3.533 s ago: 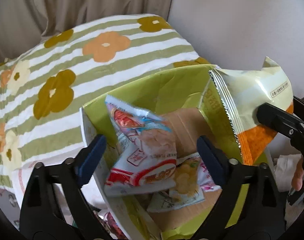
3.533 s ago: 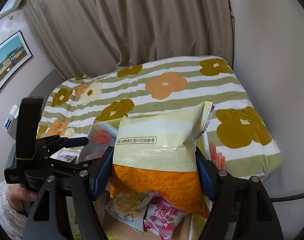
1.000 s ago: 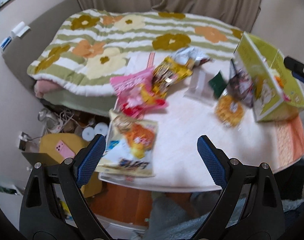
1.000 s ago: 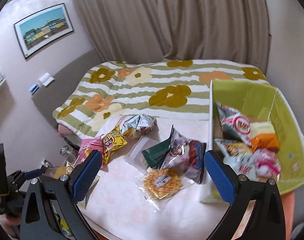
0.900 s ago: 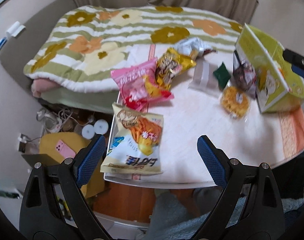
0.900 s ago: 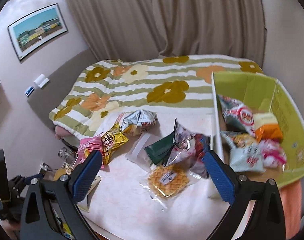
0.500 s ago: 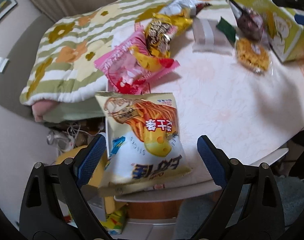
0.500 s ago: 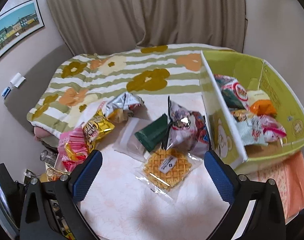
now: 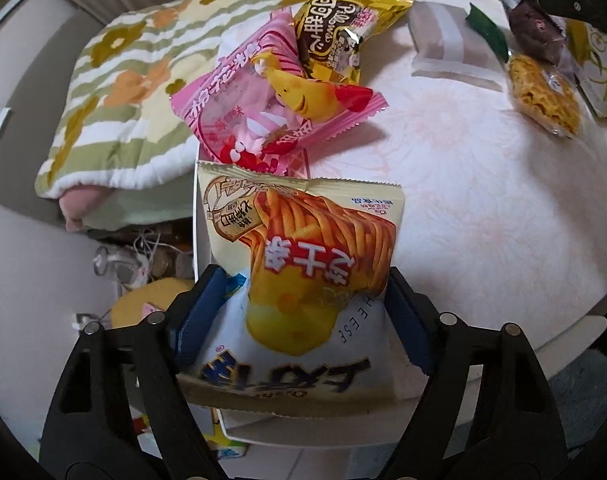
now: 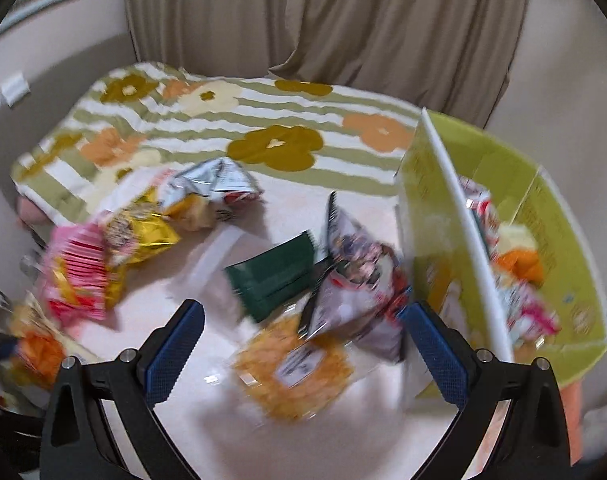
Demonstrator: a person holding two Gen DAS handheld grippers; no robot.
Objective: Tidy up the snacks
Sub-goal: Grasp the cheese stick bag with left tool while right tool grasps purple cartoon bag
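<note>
A pale pink surface [image 9: 483, 200] stood against a bed with a striped, flowered quilt [image 9: 115, 92], drapes behind it, and loose snacks lay scattered over it. At the lower centre of the left wrist view the left gripper [image 9: 303, 312] had just been closing, and its blue pads pressed both sides of the chip bag [image 9: 303, 264], which puckered between them; the bag sat at the surface's near left corner, partly overhanging the edge. Its long axis ran up and down the frame, the sealed top toward the pink bag [image 9: 271, 100] just above it, the bottom toward the camera, print upside down. The grip seemed to pinch only the puffed lower half, so the slick film could slip on lifting, or the bag could swing and knock the pink bag or the gold bag [image 9: 339, 28] off the edge beside the bed. In the blurred right wrist view the right gripper [image 10: 303, 344] was wide apart and empty, above the waffle pack [image 10: 295, 368] at lower centre. The green box [image 10: 551, 248] at the frame's right already held several packs; a hurried reach might catch its white flap.
</note>
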